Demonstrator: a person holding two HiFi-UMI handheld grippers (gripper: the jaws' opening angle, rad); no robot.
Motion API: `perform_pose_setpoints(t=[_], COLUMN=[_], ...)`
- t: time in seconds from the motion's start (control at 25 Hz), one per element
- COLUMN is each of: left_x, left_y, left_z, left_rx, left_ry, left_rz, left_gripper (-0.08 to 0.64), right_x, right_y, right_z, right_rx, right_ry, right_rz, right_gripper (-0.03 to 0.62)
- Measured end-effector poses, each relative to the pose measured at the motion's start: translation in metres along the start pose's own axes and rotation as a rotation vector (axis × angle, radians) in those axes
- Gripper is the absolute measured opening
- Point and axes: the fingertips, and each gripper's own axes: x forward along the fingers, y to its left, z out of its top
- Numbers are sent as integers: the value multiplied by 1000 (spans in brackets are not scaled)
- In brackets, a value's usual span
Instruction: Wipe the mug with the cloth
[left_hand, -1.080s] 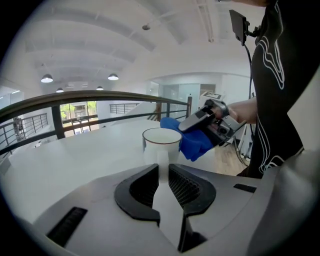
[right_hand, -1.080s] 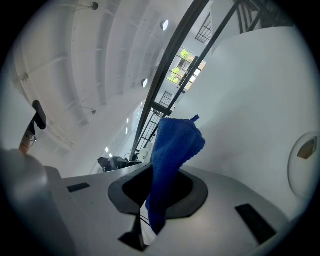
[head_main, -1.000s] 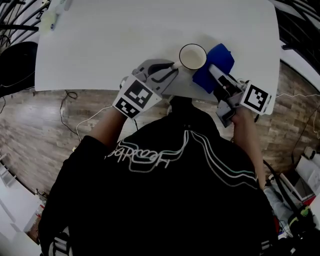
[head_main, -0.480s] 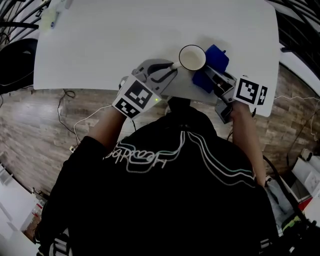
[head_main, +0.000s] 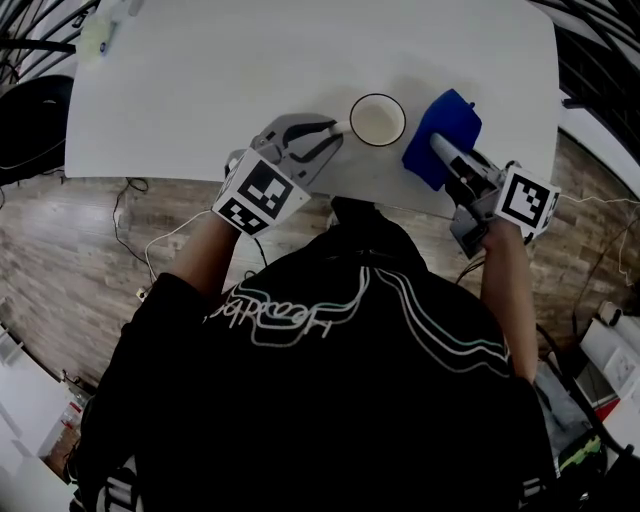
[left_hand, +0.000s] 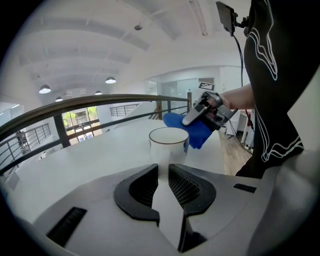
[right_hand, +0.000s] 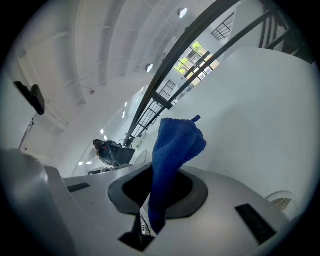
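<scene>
White tabletop (head_main: 200, 90) bears the mug (head_main: 378, 120), upright near the front edge, its handle clamped in the left gripper (head_main: 333, 128). The cloth (head_main: 443, 135), pinched in the right gripper (head_main: 447, 152), hangs just to the mug's right (not touching), so wiping likely means moving leftward.

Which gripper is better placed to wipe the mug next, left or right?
Right. The right gripper is shut on the blue cloth, just beside the mug but apart from it. The left gripper is clamped on the mug's handle, steadying it.
</scene>
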Motion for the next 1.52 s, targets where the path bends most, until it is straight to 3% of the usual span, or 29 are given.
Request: perform_pose_setpoints(t=[0.24, 0.48, 0.84, 1.24, 1.52], left_x=[-7, -7, -1, -2, 4], left_y=[41, 43, 44, 33, 26], left_z=[-21, -23, -11, 5, 11], left_rx=[-1, 20, 4, -20, -11], left_ry=[17, 47, 23, -9, 12], left_rz=[46, 63, 67, 83, 108], left_gripper=[67, 67, 67, 67, 67], right_x=[32, 36, 39, 40, 44], right_y=[24, 43, 38, 26, 8], right_z=[21, 27, 16, 8, 0], right_rx=[-14, -28, 9, 15, -93], right_ry=[-4, 21, 78, 120, 199], right_rz=[105, 191, 246, 216, 129], right_gripper=[51, 51, 51, 51, 51])
